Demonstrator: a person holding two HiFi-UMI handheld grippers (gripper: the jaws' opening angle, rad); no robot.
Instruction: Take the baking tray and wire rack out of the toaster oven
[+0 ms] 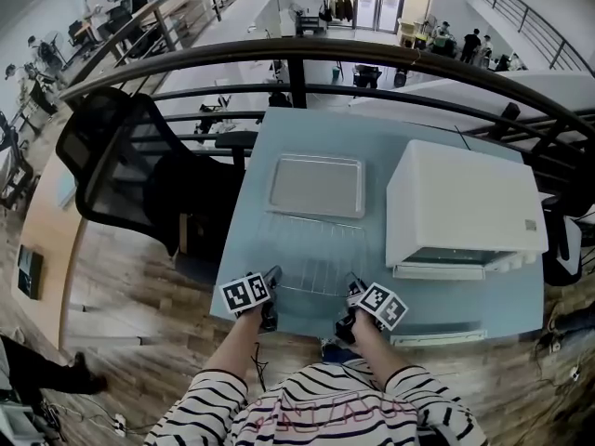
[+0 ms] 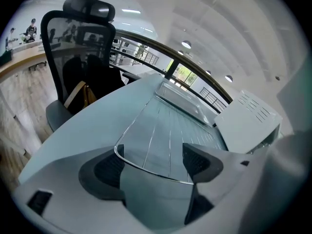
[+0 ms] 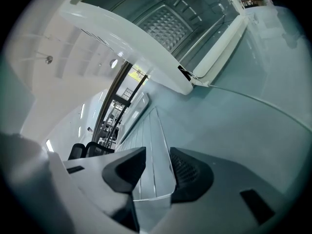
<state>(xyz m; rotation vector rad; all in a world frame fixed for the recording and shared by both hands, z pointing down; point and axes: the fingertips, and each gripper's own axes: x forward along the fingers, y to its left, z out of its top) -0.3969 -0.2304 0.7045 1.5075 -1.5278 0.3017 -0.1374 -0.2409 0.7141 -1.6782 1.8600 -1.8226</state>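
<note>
The baking tray (image 1: 316, 186) lies flat at the back of the pale blue table (image 1: 264, 161). In front of it the wire rack (image 1: 311, 254) rests on the table top. My left gripper (image 1: 272, 282) is at the rack's near left corner; in the left gripper view my left gripper (image 2: 153, 161) is open, the corner of the rack (image 2: 165, 135) lying between the jaws untouched. My right gripper (image 1: 354, 291) is at the near right corner; in the right gripper view my right gripper (image 3: 158, 167) is open around the rack (image 3: 151, 135) edge. The white toaster oven (image 1: 460, 203) stands to the right.
The oven door (image 3: 219, 48) hangs open toward the table's near edge, and the oven cavity (image 3: 165, 18) shows bare. A black mesh office chair (image 1: 139, 170) stands left of the table. A dark curved railing (image 1: 297, 63) runs behind it.
</note>
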